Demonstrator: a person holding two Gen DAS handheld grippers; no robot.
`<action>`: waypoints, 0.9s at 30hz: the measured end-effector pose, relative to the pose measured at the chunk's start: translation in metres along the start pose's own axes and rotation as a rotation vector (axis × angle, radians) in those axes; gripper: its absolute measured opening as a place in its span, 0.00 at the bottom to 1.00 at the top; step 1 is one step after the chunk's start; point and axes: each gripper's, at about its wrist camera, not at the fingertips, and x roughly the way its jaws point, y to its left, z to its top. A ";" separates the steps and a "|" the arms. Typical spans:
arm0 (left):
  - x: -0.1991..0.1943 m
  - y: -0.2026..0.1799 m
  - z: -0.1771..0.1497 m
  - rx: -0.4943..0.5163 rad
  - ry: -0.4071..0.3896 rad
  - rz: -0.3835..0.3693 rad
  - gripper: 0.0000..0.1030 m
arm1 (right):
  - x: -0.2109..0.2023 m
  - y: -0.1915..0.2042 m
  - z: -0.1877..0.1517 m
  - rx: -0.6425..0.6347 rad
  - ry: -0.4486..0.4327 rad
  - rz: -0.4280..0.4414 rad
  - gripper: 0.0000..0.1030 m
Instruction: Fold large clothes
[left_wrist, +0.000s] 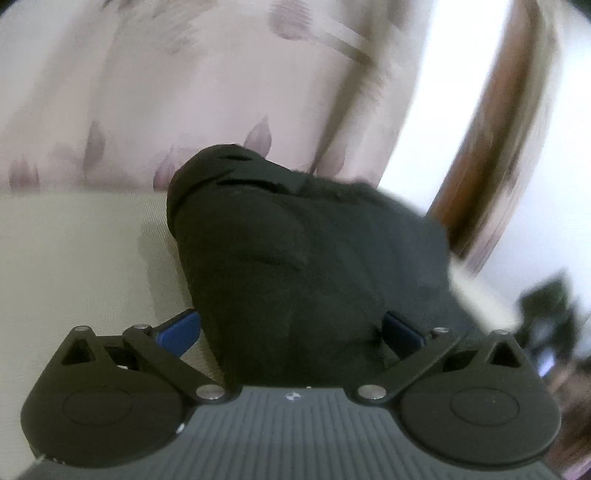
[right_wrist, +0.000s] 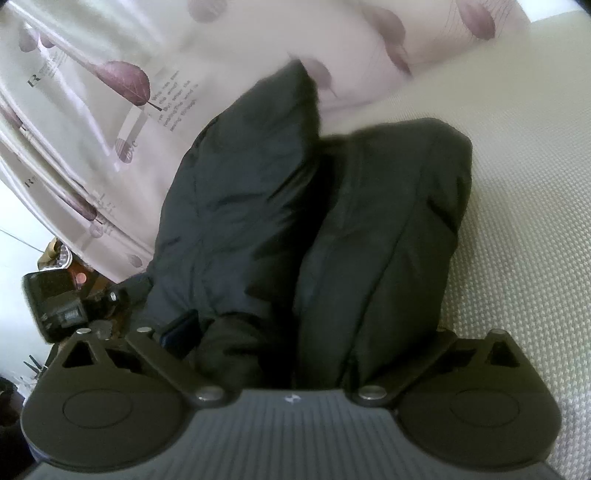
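Observation:
A bulky black garment (left_wrist: 306, 258) lies bunched on a cream woven mattress (left_wrist: 74, 258). My left gripper (left_wrist: 290, 332) stands open around its near end, with a blue pad (left_wrist: 177, 334) showing on each side of the cloth. In the right wrist view the same black garment (right_wrist: 258, 203) shows as two thick folds side by side, running away from me. My right gripper (right_wrist: 295, 332) is open too, with the cloth heaped between its fingers. Only its left blue pad (right_wrist: 181, 328) shows; the garment hides the right one.
Pale fabric printed with purple leaves (left_wrist: 184, 92) hangs behind the mattress (right_wrist: 517, 221) and appears again as leaf-print fabric (right_wrist: 92, 129). A brown wooden frame (left_wrist: 491, 129) stands at the right. Dark clutter with a black box (right_wrist: 55, 295) sits at the left edge.

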 end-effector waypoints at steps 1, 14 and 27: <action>0.002 0.014 0.002 -0.066 0.002 -0.048 1.00 | -0.001 -0.001 0.000 0.005 0.000 0.004 1.00; 0.071 0.074 -0.001 -0.284 0.204 -0.346 1.00 | 0.004 -0.021 0.013 0.062 0.001 0.041 1.00; 0.015 -0.007 -0.013 -0.049 0.014 -0.004 0.80 | 0.025 0.038 -0.004 -0.121 -0.016 0.014 0.81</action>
